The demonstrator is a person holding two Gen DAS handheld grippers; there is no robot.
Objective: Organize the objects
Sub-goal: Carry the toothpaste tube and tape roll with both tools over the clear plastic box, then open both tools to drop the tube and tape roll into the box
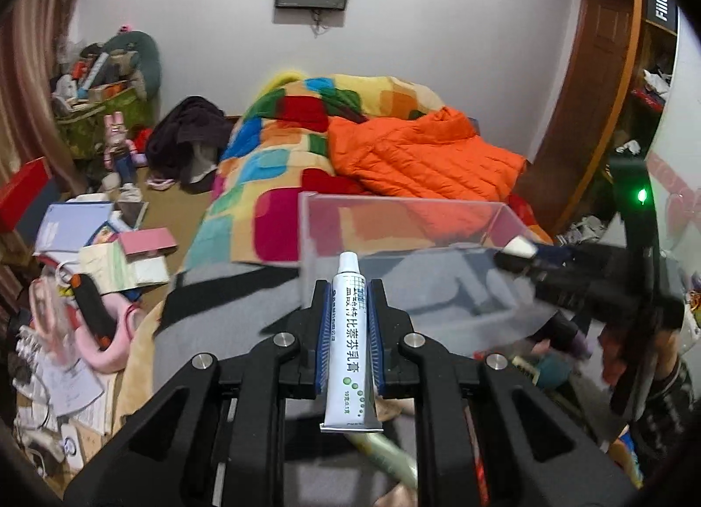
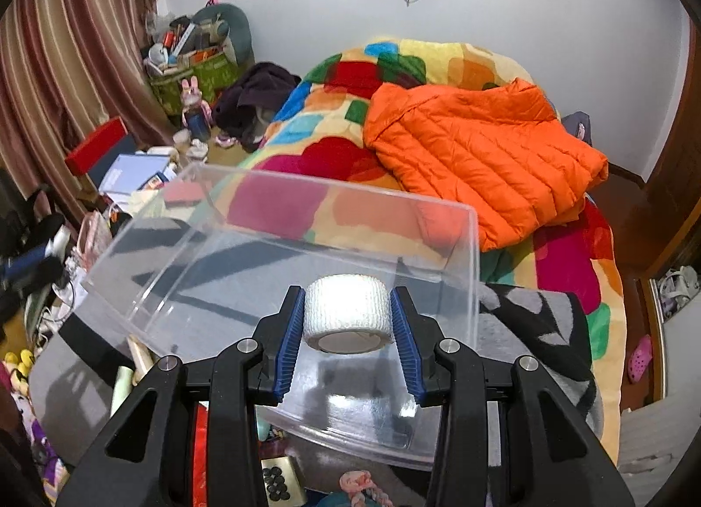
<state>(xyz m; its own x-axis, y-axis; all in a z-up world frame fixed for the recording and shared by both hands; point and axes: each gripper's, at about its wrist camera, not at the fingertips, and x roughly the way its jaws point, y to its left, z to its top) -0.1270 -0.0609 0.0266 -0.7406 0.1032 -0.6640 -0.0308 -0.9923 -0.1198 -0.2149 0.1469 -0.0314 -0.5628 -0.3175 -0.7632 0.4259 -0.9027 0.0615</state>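
While the left gripper (image 1: 349, 288) clamps a white tube (image 1: 349, 345) between its blue pads, cap pointing forward and crimped end toward the camera, the right gripper (image 2: 347, 301) grips a roll of white tape (image 2: 346, 312) by its sides, jaws about half apart. Both hang at a clear box (image 2: 280, 253) that sits on a grey and black cloth (image 2: 539, 314) on the bed: the tube is before its near wall, the tape above its near part. Beyond it lie a patchwork quilt (image 2: 333, 121) and an orange jacket (image 2: 482, 156). In the left view the right gripper shows blurred at the box's right edge
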